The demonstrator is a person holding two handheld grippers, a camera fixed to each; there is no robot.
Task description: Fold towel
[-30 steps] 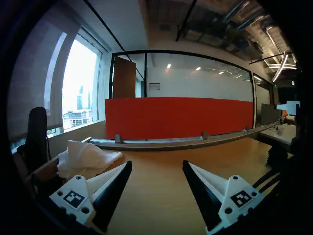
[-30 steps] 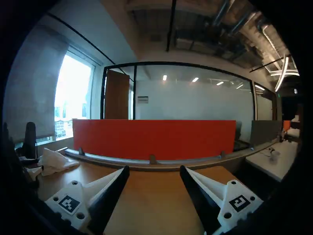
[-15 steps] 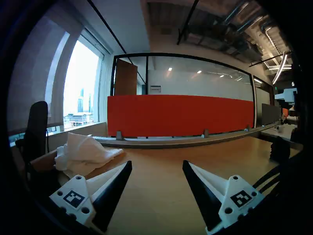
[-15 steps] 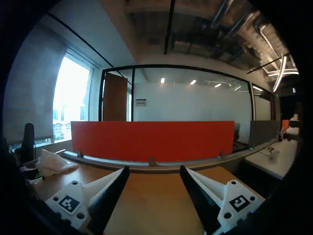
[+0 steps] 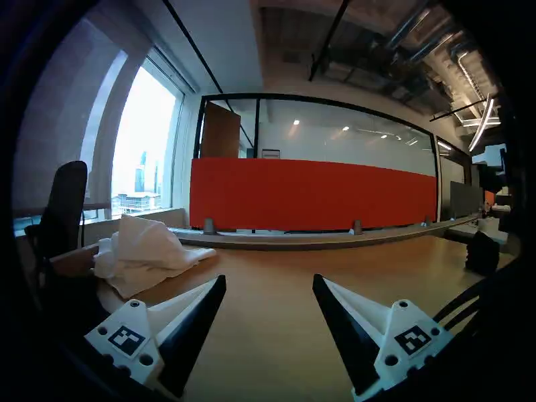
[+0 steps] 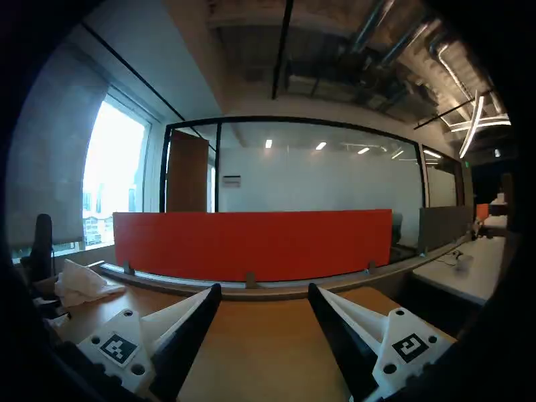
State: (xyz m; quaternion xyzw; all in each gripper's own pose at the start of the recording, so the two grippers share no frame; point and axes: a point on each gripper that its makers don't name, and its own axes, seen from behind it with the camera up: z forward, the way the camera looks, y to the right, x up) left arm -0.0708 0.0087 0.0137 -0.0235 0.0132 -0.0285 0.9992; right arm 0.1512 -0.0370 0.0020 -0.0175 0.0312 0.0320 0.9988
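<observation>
The wooden desk [image 5: 275, 288] lies open across its middle as far as the red partition [image 5: 311, 194] walling its far edge, with the crumpled towel [image 5: 144, 251] heaped at left.

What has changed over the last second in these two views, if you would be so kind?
The left claw has drifted a little nearer the crumpled white cloth towel, which now looms larger in its view. The right claw has shifted slightly; the towel sits nearer its view's left edge. Nothing was gripped or released: both claws stay open and empty, and the towel lies unfolded on the wooden desk.
</observation>
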